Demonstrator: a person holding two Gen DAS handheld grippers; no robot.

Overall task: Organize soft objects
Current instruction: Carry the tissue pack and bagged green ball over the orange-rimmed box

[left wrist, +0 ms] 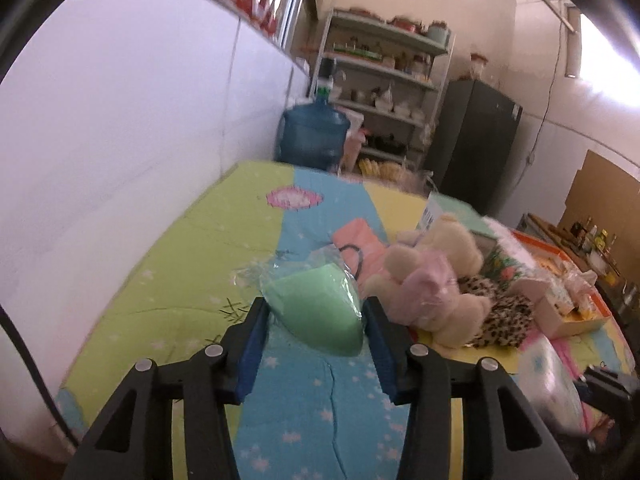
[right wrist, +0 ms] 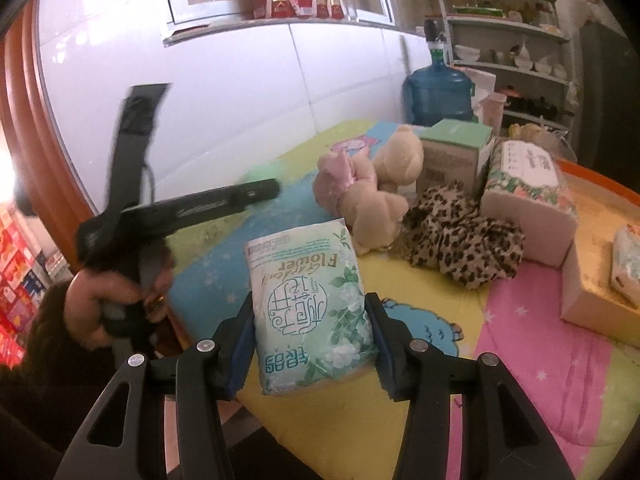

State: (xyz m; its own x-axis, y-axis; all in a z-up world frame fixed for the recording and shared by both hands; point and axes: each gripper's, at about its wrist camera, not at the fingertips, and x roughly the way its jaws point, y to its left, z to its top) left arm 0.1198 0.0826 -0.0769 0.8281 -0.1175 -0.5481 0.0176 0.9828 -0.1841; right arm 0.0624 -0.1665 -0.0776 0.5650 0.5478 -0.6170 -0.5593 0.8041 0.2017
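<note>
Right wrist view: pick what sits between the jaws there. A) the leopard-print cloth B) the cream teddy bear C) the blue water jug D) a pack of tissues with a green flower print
D: the right gripper has its jaws pressed on either side of the pack of tissues, while the leopard-print cloth, the teddy bear and the water jug lie farther back.

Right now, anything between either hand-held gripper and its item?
No. The left hand-held gripper has its pads on the green pad in clear wrap; the right hand-held gripper clamps the tissue pack. Nothing sits between.
</note>
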